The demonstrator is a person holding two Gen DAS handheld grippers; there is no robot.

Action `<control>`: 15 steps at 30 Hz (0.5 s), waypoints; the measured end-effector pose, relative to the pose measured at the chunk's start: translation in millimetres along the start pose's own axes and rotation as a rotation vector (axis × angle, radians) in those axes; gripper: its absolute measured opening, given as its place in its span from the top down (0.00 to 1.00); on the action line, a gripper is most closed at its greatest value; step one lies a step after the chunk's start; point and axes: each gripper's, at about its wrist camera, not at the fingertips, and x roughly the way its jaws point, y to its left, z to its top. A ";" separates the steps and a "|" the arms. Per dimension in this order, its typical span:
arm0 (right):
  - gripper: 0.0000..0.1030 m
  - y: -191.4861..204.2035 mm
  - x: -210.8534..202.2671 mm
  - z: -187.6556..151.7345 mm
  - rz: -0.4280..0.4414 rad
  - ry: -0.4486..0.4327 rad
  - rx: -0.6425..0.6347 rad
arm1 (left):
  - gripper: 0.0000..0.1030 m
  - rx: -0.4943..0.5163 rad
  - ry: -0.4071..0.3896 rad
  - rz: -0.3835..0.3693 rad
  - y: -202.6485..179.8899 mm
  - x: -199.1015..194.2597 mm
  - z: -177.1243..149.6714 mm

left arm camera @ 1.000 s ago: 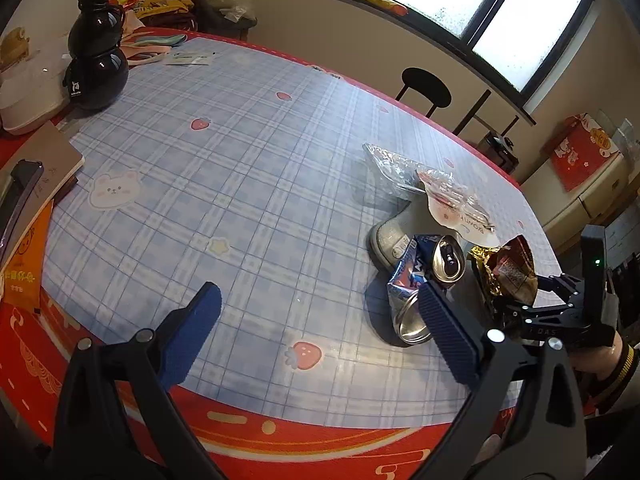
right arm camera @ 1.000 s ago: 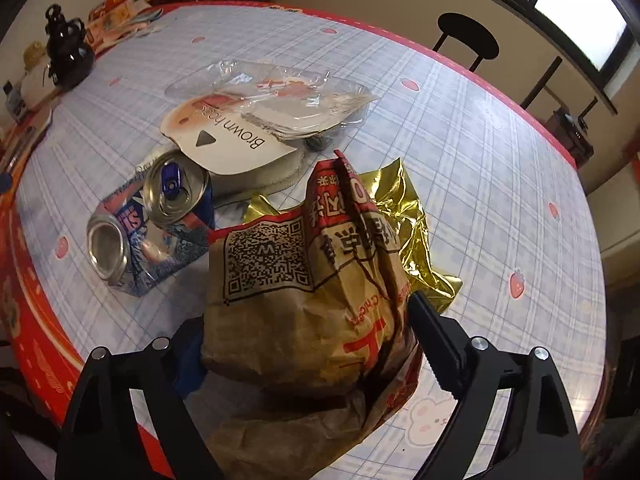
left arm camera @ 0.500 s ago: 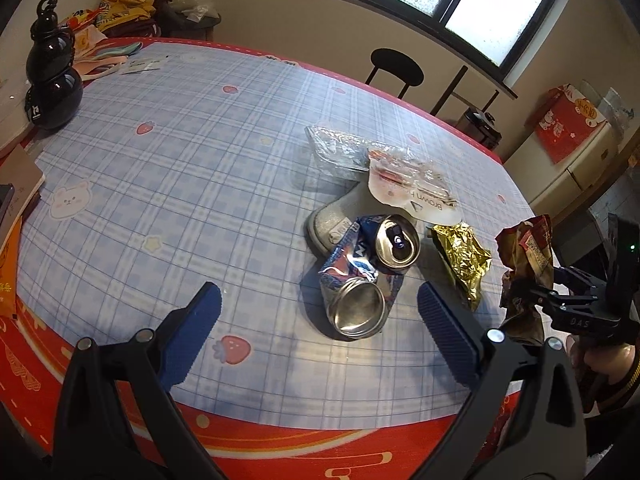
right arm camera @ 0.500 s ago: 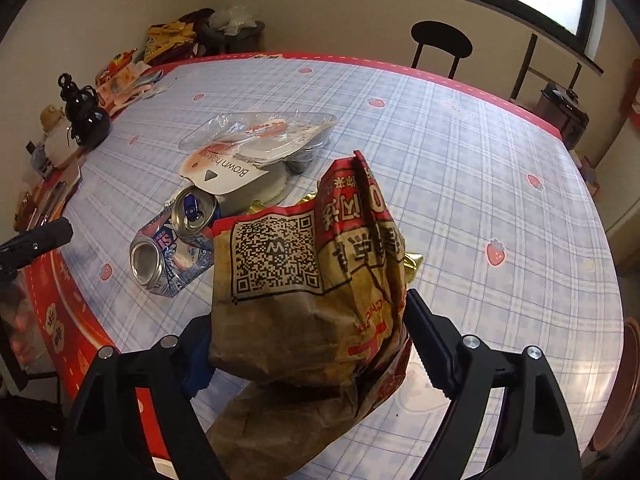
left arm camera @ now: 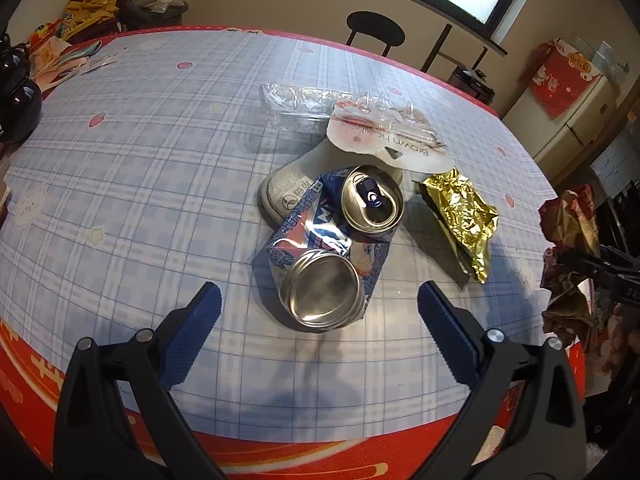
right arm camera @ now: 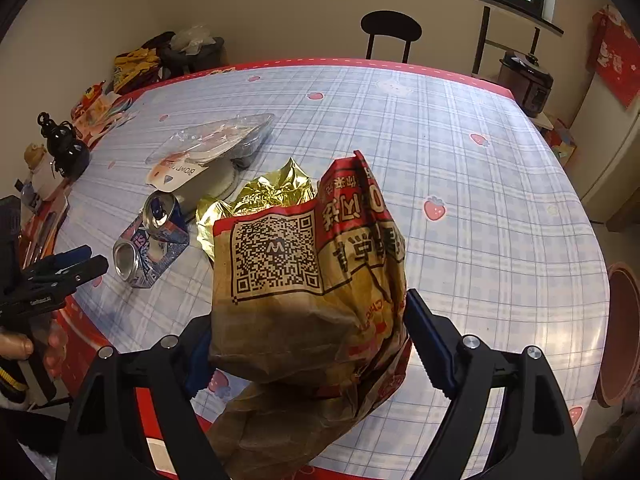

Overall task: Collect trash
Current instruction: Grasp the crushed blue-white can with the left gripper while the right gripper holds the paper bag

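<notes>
The right tool (right arm camera: 308, 344) grips a brown paper bag (right arm camera: 308, 280) above the bench (right arm camera: 480, 184) edge, probably to carry it away as trash; the left tool (left arm camera: 320, 312) is open, its jaws wide, aimed at the crushed can (left arm camera: 332, 248), likely the next pick; a gold wrapper (left arm camera: 460, 212) and a plastic tray (left arm camera: 304, 100) lie close behind on the checked cloth; a chair (right arm camera: 390, 30) stands under the window.

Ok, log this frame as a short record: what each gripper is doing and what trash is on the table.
left gripper: open, empty, facing the crushed soda can
right gripper: shut on brown paper bag
on table: crushed soda can, gold foil wrapper, clear plastic package, white cup on its side
trash bin: none in view
</notes>
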 end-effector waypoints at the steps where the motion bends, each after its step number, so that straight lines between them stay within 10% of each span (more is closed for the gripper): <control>1: 0.21 -1.5 -2.0 -1.5 -0.003 -0.001 0.002 | 0.06 0.003 0.004 0.004 2.0 3.9 0.3; 15: 0.21 -22.1 -15.6 -14.8 -0.048 -0.004 0.048 | 0.07 0.064 0.053 0.097 -1.9 50.3 6.6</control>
